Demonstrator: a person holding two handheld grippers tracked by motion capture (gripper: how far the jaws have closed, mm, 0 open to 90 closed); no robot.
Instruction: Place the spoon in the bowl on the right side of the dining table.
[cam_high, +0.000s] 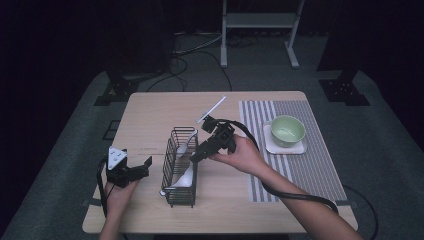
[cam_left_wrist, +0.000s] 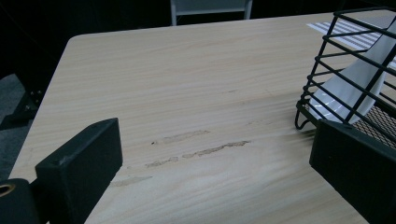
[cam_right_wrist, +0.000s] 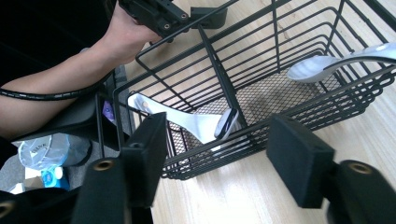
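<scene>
Right gripper (cam_high: 197, 156) is hanging over the basket (cam_high: 180, 167) at its right rim, jaws spread apart and gripping nothing; in the right gripper view the gap between the jaws (cam_right_wrist: 219, 154) is looking straight down at the near wire wall. That view is showing what the high view blurs: one white spoon (cam_right_wrist: 187, 120) lying on the mesh floor just beyond the jaws, its handle end leaning against the wires, and a second spoon (cam_right_wrist: 336, 63) further off to the upper right, bowl inside the basket and handle sticking out over the rim. Left gripper (cam_high: 131, 171) is sitting just left of the basket, apart from it, jaws wide and empty; the left gripper view is showing bare table (cam_left_wrist: 187, 93) between the jaws (cam_left_wrist: 215, 163) and a basket corner (cam_left_wrist: 345, 74) with a white spoon (cam_left_wrist: 355, 88) behind the wires above the right jaw. The high view is adding things both gripper views miss: a green bowl (cam_high: 287, 131) on a white coaster (cam_high: 300, 148) on a striped mat (cam_high: 300, 170), well right of the right gripper, and a white stick (cam_high: 212, 109) lying beyond it on the table.
</scene>
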